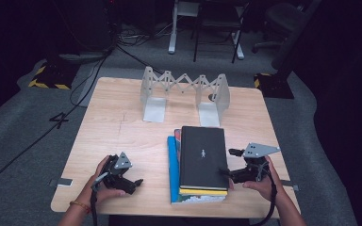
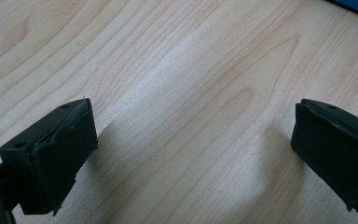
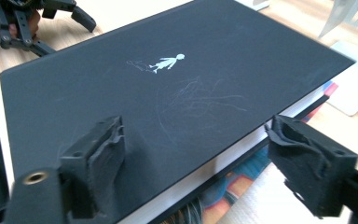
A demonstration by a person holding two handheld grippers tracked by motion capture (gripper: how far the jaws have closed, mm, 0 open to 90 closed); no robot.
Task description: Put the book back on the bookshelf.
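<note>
Black hardcover book [image 1: 202,157] tops the stack at the table's [image 1: 118,127] near edge as my right gripper [image 1: 229,175], jaws spread, straddles its corner; next, pinch the cover. My left gripper [image 1: 133,184] waits spread over bare wood.

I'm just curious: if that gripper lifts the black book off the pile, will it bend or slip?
Probably stiff: the black book looks like a thick hardcover. Its matte, scuffed cover likely grips fairly well. Held by one edge in the right gripper, its weight may make it droop or twist.

black book [image 1: 202,155] with small white figure
</note>
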